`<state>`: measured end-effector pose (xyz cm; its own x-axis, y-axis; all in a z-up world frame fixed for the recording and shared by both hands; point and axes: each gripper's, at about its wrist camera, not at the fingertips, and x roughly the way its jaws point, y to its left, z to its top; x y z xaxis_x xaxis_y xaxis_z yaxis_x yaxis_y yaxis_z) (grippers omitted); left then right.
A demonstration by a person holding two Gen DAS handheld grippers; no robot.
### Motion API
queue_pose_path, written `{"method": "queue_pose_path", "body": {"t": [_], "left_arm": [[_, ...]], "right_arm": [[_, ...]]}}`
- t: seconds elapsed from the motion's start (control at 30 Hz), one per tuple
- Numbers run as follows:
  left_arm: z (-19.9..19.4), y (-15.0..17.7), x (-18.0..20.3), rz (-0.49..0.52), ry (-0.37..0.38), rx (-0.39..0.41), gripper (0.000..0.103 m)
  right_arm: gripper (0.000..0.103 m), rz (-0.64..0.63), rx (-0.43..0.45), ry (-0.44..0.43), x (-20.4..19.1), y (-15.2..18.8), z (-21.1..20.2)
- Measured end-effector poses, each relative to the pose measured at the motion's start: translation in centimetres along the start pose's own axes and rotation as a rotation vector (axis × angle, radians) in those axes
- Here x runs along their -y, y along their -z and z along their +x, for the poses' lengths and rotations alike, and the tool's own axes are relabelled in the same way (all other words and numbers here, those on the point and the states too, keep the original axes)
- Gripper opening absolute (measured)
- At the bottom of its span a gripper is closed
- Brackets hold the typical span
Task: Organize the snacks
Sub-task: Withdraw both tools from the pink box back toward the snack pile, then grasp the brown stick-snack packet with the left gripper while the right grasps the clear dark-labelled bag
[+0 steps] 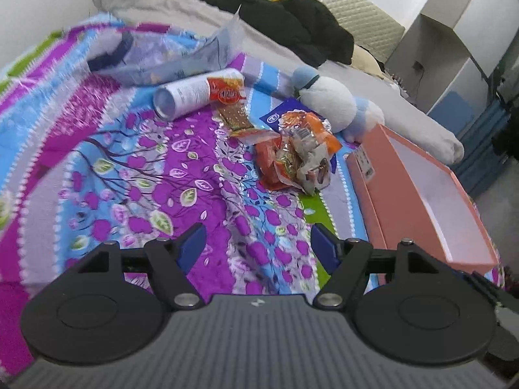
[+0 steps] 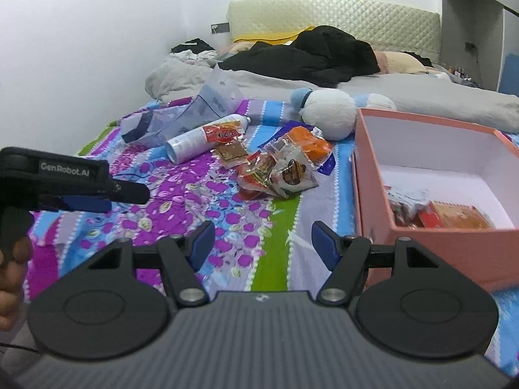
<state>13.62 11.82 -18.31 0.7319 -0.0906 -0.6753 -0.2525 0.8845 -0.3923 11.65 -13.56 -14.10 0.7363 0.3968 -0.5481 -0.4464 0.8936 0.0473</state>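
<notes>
Above the bedspread [image 1: 155,175], both grippers [image 1: 258,243] [image 2: 262,241] agape

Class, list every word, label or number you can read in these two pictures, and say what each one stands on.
"GenRobot.AI": white letters on the black strap of the left gripper.
White tube: red label and small print, too blurred to read.
Snack packets: print too small.
Pink box: white sticker, unreadable.
Clear bag: blue print, unreadable.
</notes>
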Motion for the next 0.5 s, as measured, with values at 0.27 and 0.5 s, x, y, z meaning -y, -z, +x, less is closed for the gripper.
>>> {"method": "queue_pose_path", "body": {"t": [0.27, 0.5], "left_arm": [[7.0, -3.2, -1.6, -0.108, 0.06, -0.029, 0.074], [13.3, -5.8, -1.8, -0.171, 0.126, -0.079, 0.069]], "right_arm": [[0.067, 0.003, -0.013, 0.02, 0.5, -1.4, 7.4], [0.067, 0.043, -0.011, 0.041, 2.0, -2.0, 13.1]]}}
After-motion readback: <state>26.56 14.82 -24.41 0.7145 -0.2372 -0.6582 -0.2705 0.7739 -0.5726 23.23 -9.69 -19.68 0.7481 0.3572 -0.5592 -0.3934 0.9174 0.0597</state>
